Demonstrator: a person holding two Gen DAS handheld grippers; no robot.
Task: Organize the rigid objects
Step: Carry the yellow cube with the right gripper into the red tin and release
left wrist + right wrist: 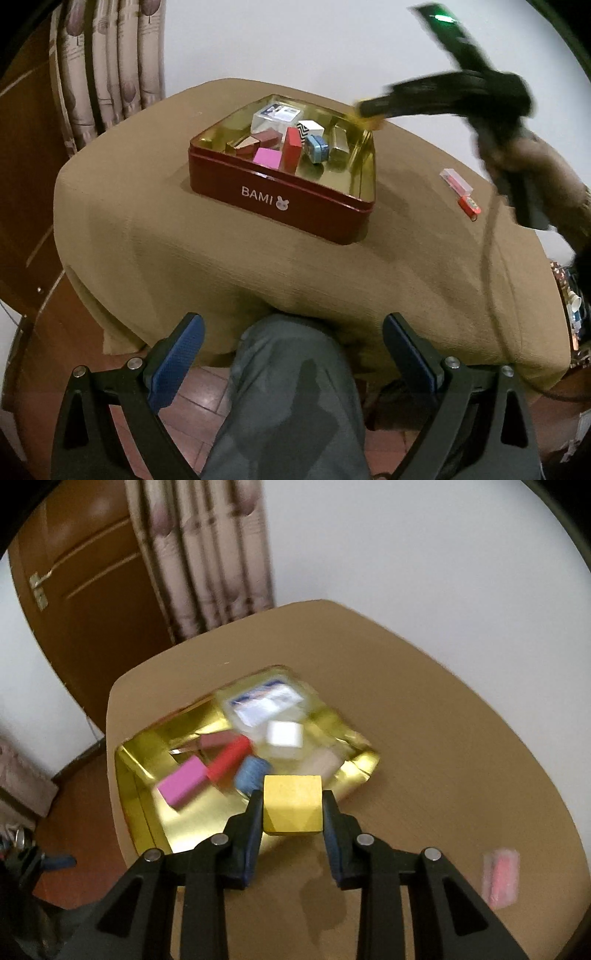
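Clamped in the right gripper (293,808), a yellow block (291,805) hangs near the tin (140,775), seemingly at ten o'clock; left gripper (293,343) gapes empty.

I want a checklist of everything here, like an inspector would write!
Surface: tan cloth-covered table.
Job's things: red BAMI tin with gold inside holding a pink block, red block, blue tin; yellow wooden block.
Clutter: clear case with red insert, small red item on the cloth.
Grippers: left gripper open, empty; right gripper shut on the yellow block.
Cables: dark cable.
Surroundings: curtain, brown door.
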